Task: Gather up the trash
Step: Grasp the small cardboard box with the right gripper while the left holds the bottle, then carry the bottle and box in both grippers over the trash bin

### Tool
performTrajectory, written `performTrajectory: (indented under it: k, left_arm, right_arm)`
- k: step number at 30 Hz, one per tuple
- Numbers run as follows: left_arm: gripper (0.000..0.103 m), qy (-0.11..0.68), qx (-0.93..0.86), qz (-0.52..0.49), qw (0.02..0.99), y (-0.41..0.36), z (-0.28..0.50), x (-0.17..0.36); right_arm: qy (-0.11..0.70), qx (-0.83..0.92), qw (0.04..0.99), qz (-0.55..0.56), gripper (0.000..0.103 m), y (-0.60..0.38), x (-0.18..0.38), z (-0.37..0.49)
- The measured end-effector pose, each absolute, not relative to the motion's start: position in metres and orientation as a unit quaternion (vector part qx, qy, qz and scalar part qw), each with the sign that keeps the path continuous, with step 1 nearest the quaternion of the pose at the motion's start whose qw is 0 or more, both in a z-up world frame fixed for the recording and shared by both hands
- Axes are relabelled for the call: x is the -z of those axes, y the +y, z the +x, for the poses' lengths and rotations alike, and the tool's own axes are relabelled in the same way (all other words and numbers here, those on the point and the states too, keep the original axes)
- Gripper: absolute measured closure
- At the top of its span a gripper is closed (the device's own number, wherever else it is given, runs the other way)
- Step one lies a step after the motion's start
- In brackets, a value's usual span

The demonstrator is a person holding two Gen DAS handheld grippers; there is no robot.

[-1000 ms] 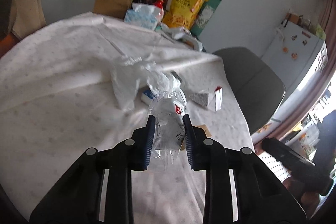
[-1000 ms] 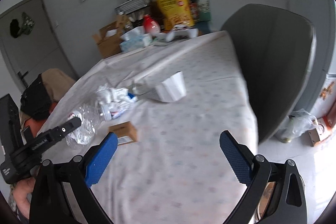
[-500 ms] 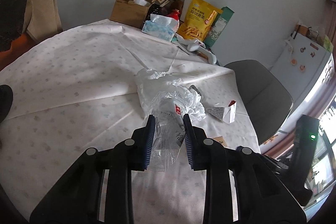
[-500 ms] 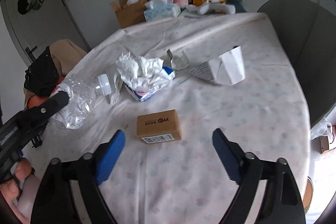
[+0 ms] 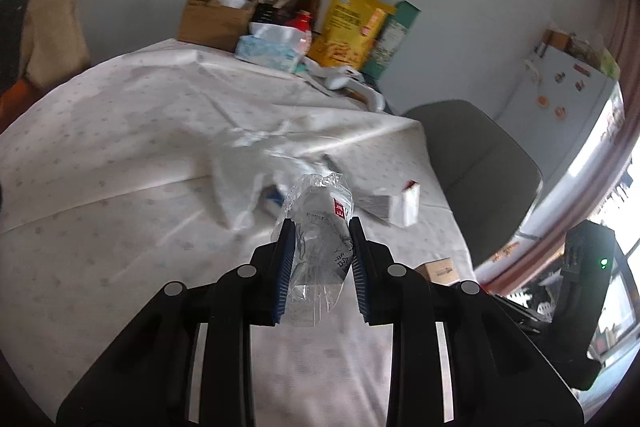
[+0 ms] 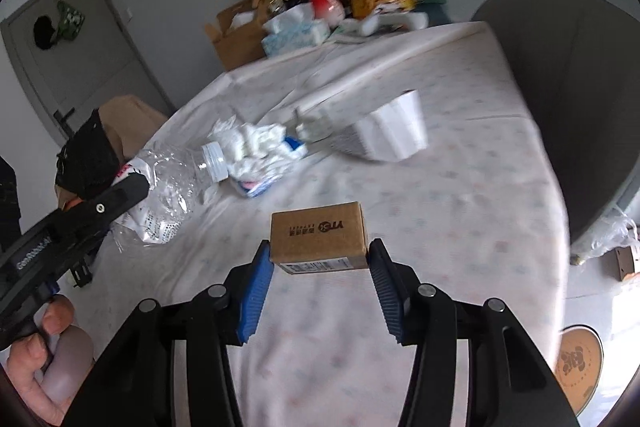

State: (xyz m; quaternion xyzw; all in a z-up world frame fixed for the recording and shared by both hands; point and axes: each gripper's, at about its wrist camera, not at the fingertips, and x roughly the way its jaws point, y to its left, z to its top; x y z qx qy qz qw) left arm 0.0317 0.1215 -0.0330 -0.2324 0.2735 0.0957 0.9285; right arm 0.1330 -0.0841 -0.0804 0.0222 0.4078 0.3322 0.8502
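My left gripper is shut on a crushed clear plastic bottle and holds it above the table; the bottle also shows in the right wrist view. My right gripper has closed in on a small brown cardboard box, its blue pads against or very near the box's two sides on the table. Crumpled white tissue lies on a blue-and-white packet beyond the box. A folded white carton lies further right.
The table has a pale dotted cloth. At its far end stand a brown open box, a tissue pack, a yellow snack bag and a green carton. A grey chair stands at the right edge.
My right gripper has moved in over the brown box and narrowed from wide open until its pads flank the box. My left gripper still holds the bottle and has shifted a little.
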Motion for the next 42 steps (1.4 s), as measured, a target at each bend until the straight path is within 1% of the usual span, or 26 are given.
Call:
performTrajectory:
  k: [26,42]
  left_arm:
    - [0.076,0.305,0.058,-0.149,0.939,-0.042,0.122,0.015]
    - [0.076,0.339,0.13,-0.093,0.927,-0.142,0.155,0.024]
  right_arm:
    - [0.359,-0.175,0.912,0.096,0.054,-0.298,0.063,0.139]
    - [0.36,-0.089,0.919,0.134,0.054,-0.4,0.088,0.134]
